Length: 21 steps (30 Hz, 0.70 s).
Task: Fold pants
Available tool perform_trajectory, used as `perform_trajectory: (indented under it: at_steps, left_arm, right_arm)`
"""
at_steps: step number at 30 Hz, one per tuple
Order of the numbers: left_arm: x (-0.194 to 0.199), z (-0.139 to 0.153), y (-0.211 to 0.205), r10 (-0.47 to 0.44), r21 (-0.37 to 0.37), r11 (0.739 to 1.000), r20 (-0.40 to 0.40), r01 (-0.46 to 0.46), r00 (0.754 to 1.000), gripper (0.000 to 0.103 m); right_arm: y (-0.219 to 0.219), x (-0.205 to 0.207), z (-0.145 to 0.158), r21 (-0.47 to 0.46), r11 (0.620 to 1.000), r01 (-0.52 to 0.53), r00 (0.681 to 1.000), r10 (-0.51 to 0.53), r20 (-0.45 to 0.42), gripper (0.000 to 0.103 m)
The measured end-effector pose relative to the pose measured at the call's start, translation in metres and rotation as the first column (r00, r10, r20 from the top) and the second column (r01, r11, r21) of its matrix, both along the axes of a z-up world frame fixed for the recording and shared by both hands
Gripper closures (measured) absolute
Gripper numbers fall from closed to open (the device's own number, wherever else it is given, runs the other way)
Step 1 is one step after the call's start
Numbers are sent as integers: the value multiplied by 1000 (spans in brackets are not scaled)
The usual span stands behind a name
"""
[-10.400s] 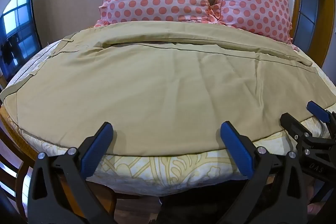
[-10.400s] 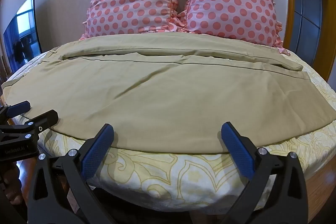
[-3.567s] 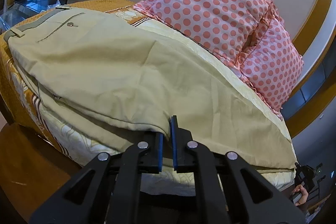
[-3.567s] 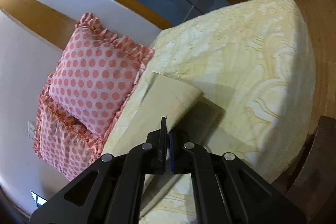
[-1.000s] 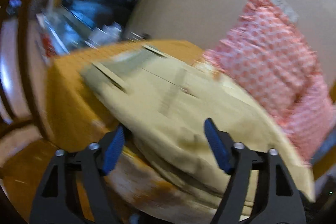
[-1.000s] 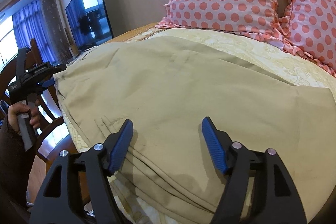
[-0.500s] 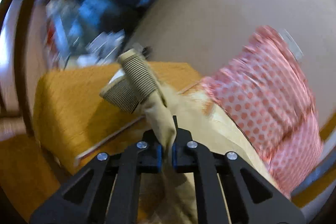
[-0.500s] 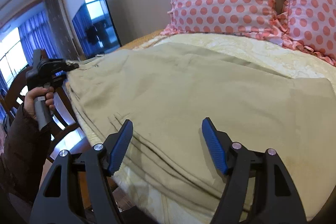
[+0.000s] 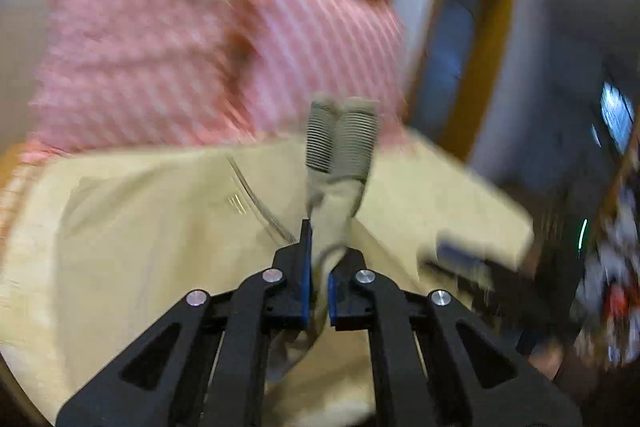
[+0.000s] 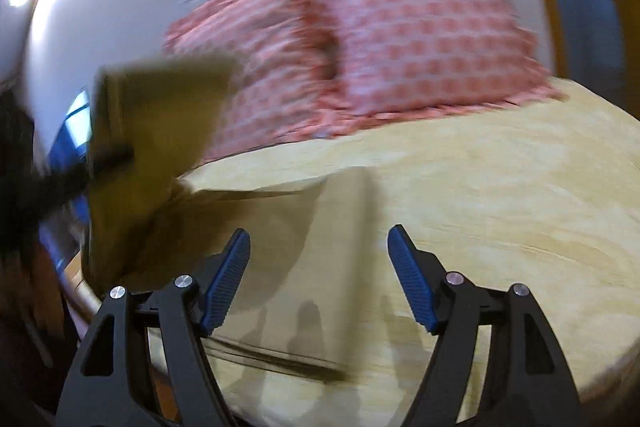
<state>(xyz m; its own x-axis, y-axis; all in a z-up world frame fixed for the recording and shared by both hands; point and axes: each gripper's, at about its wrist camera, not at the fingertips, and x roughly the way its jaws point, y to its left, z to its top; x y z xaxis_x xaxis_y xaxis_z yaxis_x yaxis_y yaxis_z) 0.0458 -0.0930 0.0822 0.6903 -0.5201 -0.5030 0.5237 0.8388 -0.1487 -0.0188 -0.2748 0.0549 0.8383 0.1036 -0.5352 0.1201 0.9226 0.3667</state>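
Observation:
The khaki pants (image 9: 160,235) lie on the bed, part folded. My left gripper (image 9: 318,267) is shut on the waistband end (image 9: 340,143), whose ribbed grey band sticks up between the jaws. In the right wrist view the lifted waist end of the pants (image 10: 160,115) hangs in the air at the left, held by the left gripper (image 10: 108,155), above the rest of the pants (image 10: 280,227). My right gripper (image 10: 320,267) is open and empty, just above the pants on the bed. Both views are blurred by motion.
Two pink polka-dot pillows (image 10: 360,39) lean on the wall at the head of the bed. The yellow patterned bedspread (image 10: 500,187) shows to the right of the pants. A wooden door frame (image 9: 492,67) stands at the right.
My left gripper, shut on the waistband, has lifted it and swung it across over the bed toward the right. My right gripper stays open above the pants.

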Motion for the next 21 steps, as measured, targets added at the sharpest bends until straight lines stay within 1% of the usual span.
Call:
perform_trajectory:
  at_steps: [1, 2, 4, 6, 7, 8, 10, 12, 13, 14, 15, 16, 17, 18, 19, 21]
  left_arm:
    - [2, -21, -16, -16, 56, 998, -53, 19, 998, 97]
    - [3, -38, -23, -50, 52, 997, -107, 56, 993, 97]
    - [-1, -54, -26, -47, 57, 997, -141, 55, 989, 97]
    - [-7, -56, -26, -24, 52, 998, -128, 31, 991, 96]
    - [-10, -56, -31, -21, 77, 997, -109, 30, 994, 95]
    - [-15, -58, -38, -27, 110, 993, -93, 38, 995, 91]
    - [-27, -60, -52, -41, 159, 986, -63, 51, 997, 87]
    - [-35, -54, -47, -119, 102, 987, -65, 125, 991, 63]
    - [-42, -46, -37, -161, 38, 986, -58, 163, 985, 61]
    - [-42, -41, -30, -164, 7, 986, -44, 164, 985, 56]
    - [-44, -34, -19, -145, -8, 989, -29, 145, 989, 51]
    - [-38, -24, 2, -89, -27, 996, -22, 89, 996, 50]
    - [-29, -18, 19, -42, -47, 998, -33, 41, 999, 50]
    - [-20, -14, 35, -1, -62, 998, -45, -2, 999, 50]
    - [-4, -10, 62, 74, -84, 993, -72, -80, 995, 50]
    - [26, -6, 104, 172, -105, 977, -126, -186, 977, 50]
  right_arm:
    - [-7, -3, -1, 5, 1000, 21, 1000, -21, -4, 30]
    - [-11, -4, -2, 6, 999, 34, 999, -33, -7, 30]
    - [-21, -6, -2, 11, 998, 54, 999, -54, -7, 30]
    - [-30, -5, -2, 30, 998, 59, 998, -59, -2, 28]
    - [-33, -2, -1, 54, 997, 50, 999, -50, 2, 26]
    - [-38, 3, 0, 94, 995, 33, 999, -33, 5, 23]
    - [-45, 12, 1, 183, 983, -17, 1000, 16, 9, 22]
    - [-47, 30, 0, 268, 960, -78, 996, 84, -11, 21]
    - [-46, 39, -2, 292, 952, -95, 993, 110, -36, 21]
    - [-45, 47, -4, 304, 947, -105, 990, 129, -61, 21]
    - [-44, 61, -9, 307, 946, -108, 984, 145, -102, 21]
    - [-41, 72, -12, 293, 950, -112, 978, 157, -137, 21]
    - [-38, 84, -16, 272, 954, -123, 971, 172, -167, 22]
    - [-34, 91, -18, 262, 956, -134, 965, 186, -185, 26]
    - [-30, 101, -22, 256, 956, -144, 958, 199, -207, 28]
    - [-26, 117, -26, 250, 955, -161, 946, 221, -236, 29]
